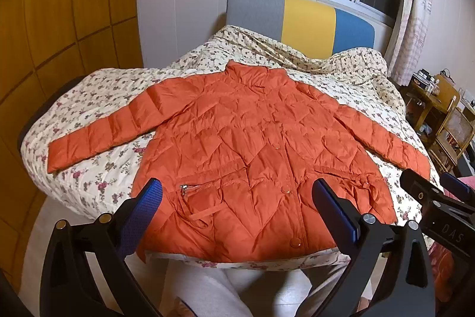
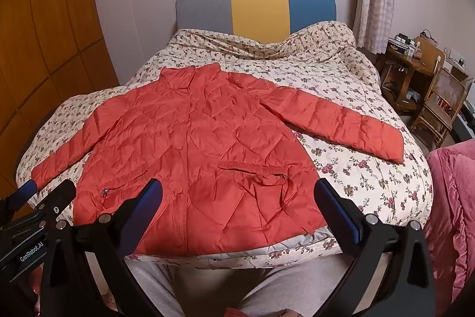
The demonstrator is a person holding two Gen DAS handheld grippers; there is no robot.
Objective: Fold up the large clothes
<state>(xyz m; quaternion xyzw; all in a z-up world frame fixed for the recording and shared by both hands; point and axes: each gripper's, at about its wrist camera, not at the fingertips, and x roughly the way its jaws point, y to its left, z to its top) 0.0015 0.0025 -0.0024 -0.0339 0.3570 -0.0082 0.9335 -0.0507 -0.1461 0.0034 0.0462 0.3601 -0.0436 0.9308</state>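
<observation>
While the orange puffer jacket point(image 1: 252, 144) lay spread flat, front up, on the bed point(image 2: 356, 97), both hand-held grippers, left point(image 1: 236, 201) and right point(image 2: 240, 201), hovered wide open, empty, near its hem. Looked light, soft, slippery; best pinched at a sleeve cuff.

Black gripper point(image 1: 237, 201) frames, blue pads, silver screws; seemingly grey trousers point(image 2: 207, 281).

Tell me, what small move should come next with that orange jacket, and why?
Probably bring the left gripper to the left sleeve to fold it across the body. The orange jacket lies flat, front up, on the floral quilt, both sleeves spread outward. Both grippers, the right gripper too, hang wide open above the hem, holding nothing, so no fold has begun.
</observation>
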